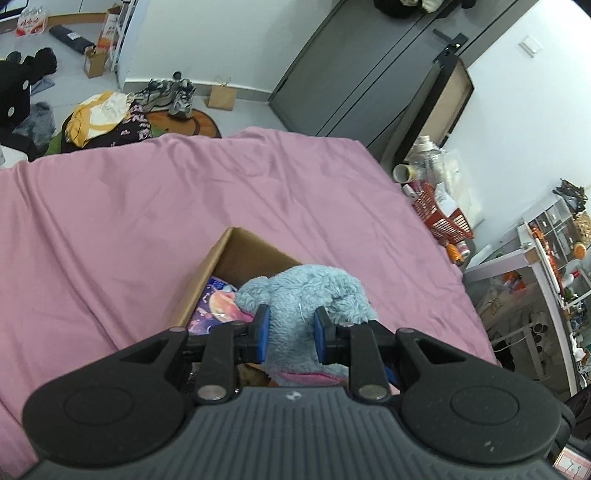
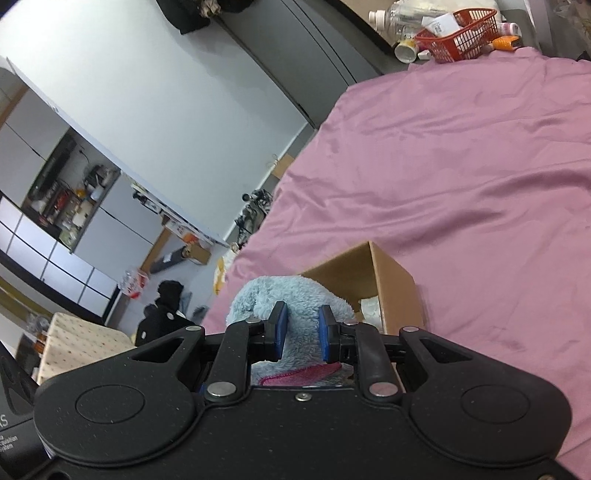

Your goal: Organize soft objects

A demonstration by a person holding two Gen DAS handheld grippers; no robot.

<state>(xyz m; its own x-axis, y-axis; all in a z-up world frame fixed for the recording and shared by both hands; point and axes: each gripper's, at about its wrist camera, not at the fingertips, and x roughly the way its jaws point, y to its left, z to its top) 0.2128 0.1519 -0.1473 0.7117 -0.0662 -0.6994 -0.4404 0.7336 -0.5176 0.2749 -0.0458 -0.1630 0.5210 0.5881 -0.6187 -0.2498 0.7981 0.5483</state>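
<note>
A bed (image 1: 184,192) under a wrinkled pink sheet fills the room's middle, with pale walls (image 1: 221,37) beyond it. Past its far edge stands a dark grey wardrobe (image 1: 351,74), and shoes (image 1: 173,94), bags and clothes litter the light floor (image 1: 66,85) there. Beside the bed's right edge sits a red basket (image 1: 443,218) among bottles, near cluttered white shelving (image 1: 554,240).

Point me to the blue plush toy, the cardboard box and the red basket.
blue plush toy (image 1: 299,291): left wrist view, fuzzy body above the fingers.
cardboard box (image 2: 393,284): right wrist view, outer side wall.
red basket (image 2: 467,35): right wrist view, mesh side wall.
</note>
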